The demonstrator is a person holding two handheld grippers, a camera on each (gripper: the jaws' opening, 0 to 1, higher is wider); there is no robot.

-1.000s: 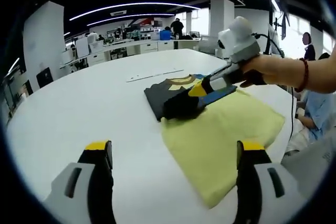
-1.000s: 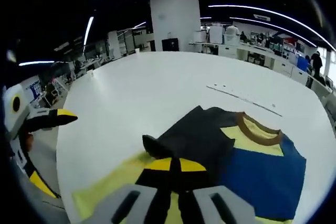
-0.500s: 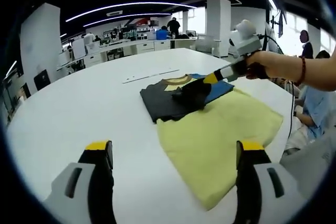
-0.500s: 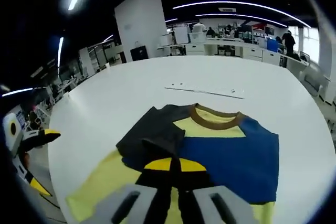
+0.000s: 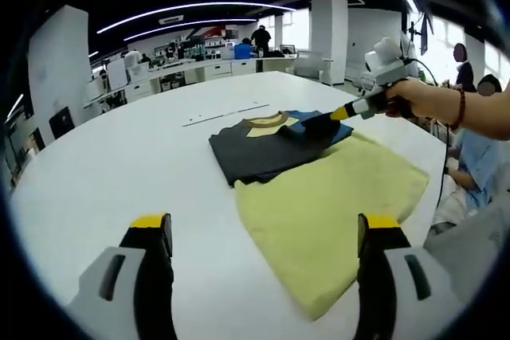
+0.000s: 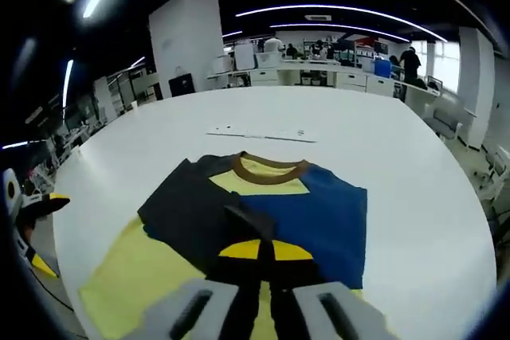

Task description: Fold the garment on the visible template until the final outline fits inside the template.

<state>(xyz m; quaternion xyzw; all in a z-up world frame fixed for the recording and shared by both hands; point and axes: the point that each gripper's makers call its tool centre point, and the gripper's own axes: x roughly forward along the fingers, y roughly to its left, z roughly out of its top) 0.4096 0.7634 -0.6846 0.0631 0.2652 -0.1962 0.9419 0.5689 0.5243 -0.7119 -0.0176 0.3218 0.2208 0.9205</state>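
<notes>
The right claw (image 6: 260,251) is clamped on the dark sleeve of the yellow, blue and charcoal T-shirt (image 6: 303,220) on the round white table (image 6: 382,157); the left claw (image 5: 261,232) hangs with jaws apart.

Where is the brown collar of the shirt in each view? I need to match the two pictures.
Left gripper view: the brown collar sits above center, at the far end of the shirt, just left of the right gripper.
Right gripper view: the brown collar is at center, above the shut right gripper.
Shared landmark: the thin white strip on the table beyond the collar.
</notes>
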